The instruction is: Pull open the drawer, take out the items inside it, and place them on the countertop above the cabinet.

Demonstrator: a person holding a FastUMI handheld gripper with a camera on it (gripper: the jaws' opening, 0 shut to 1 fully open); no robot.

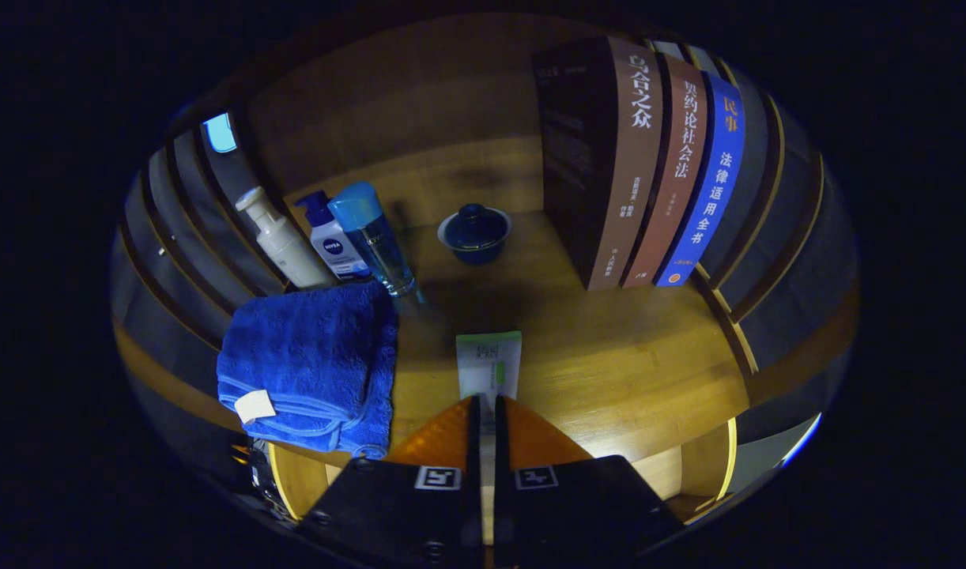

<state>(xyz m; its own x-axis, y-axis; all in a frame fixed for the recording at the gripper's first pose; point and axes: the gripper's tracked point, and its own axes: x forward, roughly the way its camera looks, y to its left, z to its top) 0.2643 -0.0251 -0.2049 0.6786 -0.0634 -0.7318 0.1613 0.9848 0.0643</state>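
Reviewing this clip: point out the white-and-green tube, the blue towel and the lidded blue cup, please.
Tube (pixel 489 365): gripper view, its flat printed body, held between the fingers (pixel 451 431).
Blue towel (pixel 313 356): gripper view, middle of its folded top.
Lidded blue cup (pixel 475 231): gripper view, its lid.

White-and-green tube flat on the countertop; near end pinched in the claw

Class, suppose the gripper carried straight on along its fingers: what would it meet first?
The gripper is shut on a white and green tube. Straight ahead, the first thing in line looks to be the dark blue lidded cup on the wooden countertop, though depth is uncertain.
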